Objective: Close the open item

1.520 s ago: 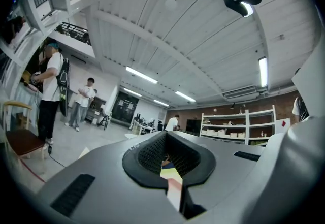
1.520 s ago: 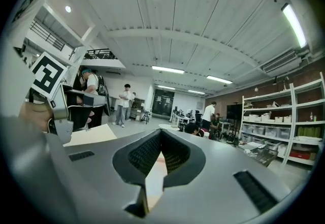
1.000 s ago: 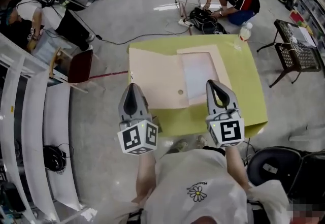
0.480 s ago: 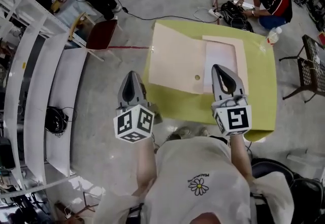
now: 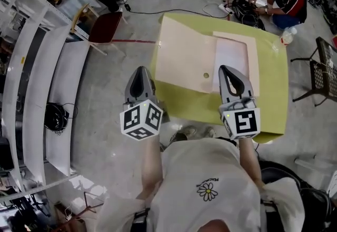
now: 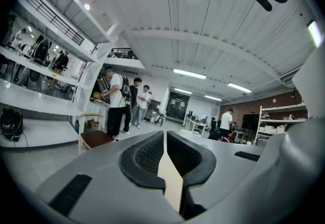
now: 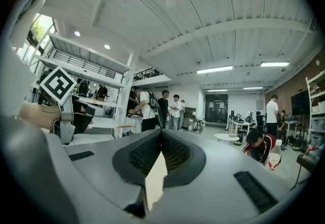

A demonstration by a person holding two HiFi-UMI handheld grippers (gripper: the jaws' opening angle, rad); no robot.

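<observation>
I am holding the left gripper [image 5: 141,69] and right gripper [image 5: 227,68] with jaws pressed together, nothing pinched. The open folder [image 5: 184,57] is lying flat on the green table [image 5: 274,89], just ahead. I am judging it best to slip a tip under the left flap's outer edge, lifting slowly and folding rightward.

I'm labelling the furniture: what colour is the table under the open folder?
The table is yellow-green, shown best in the head view.
</observation>
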